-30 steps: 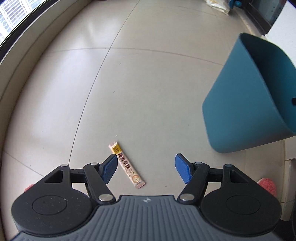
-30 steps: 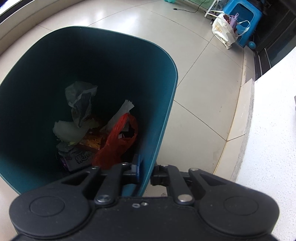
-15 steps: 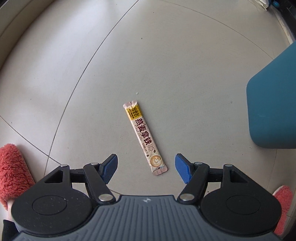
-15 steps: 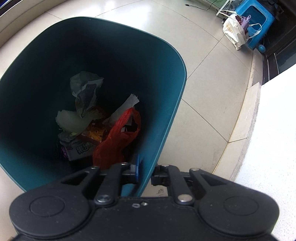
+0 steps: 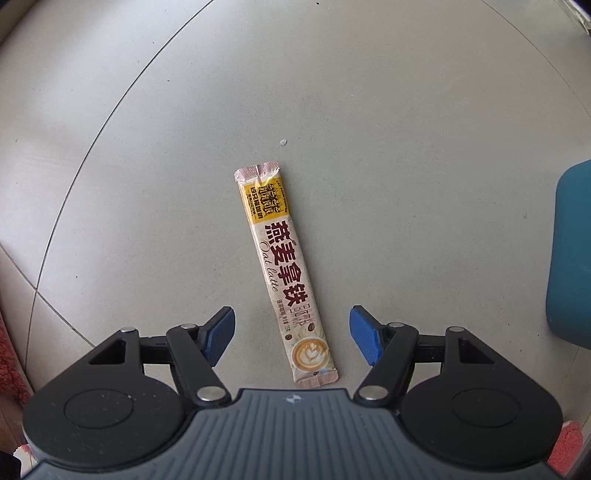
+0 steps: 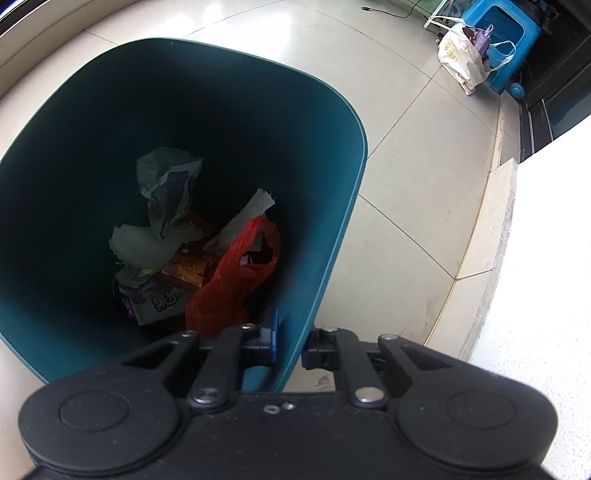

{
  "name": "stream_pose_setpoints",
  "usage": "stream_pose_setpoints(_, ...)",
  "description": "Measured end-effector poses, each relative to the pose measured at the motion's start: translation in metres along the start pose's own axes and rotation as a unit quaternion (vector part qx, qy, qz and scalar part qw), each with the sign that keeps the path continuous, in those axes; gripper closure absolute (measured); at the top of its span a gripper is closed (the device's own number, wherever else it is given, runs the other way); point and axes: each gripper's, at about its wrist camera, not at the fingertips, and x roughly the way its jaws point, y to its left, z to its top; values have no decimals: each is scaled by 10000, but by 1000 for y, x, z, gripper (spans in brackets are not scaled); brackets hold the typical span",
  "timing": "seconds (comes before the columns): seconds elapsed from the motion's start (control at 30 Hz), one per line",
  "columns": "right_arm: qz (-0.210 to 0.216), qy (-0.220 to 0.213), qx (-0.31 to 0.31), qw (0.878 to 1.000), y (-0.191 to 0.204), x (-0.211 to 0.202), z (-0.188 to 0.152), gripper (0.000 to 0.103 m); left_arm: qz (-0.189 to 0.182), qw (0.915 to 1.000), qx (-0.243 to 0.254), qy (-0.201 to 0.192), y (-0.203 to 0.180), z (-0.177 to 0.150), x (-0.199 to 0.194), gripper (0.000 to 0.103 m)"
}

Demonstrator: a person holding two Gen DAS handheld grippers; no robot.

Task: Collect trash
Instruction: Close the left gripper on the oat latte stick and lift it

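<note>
floor: glossy beige tile floor [image 6: 406, 122], thin dark grout lines
far corner: blue plastic stool [image 6: 502, 22] beside dark doorway
ledge: white stone ledge [image 6: 546, 280], nearer than stool

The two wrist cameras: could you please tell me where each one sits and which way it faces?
Left wrist: on the left gripper, looking straight down at the floor and a coffee sachet between its open blue pads.
Right wrist: on the right gripper, looking steeply down into the teal bin, its jaws clamped on the bin's wall, over trash with a red bag.
Shared: the bin and the tiled floor.
</note>
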Motion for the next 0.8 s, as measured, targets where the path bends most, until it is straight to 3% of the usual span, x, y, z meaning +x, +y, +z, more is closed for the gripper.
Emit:
stream_pose_setpoints(0.17, 42, -3, 57, 10000, -2, 0, -1, 93, 83, 9995, -291, 106, 1, 1, 10, 39)
stream_pose_setpoints(0.27, 30, -9, 63, 10000, -2, -1, -1, 93, 170, 9991, -376, 31, 1, 0, 9, 52)
stream_pose_setpoints(0.33, 19, -8, 61, 10000, -2, -1, -1, 93, 198, 9993, -311, -28, 0, 1, 5, 78)
stream_pose_setpoints(0.57, -5, -33, 94, 10000, -2, -2, -1, 93, 398, 9987, -299, -54, -3, -5, 1, 81)
stream_pose_setpoints(0.8, -25, -83, 154, 9998, -1, -3, -1, 93, 495, 9984, -177, -185, -12, -10, -30, 81)
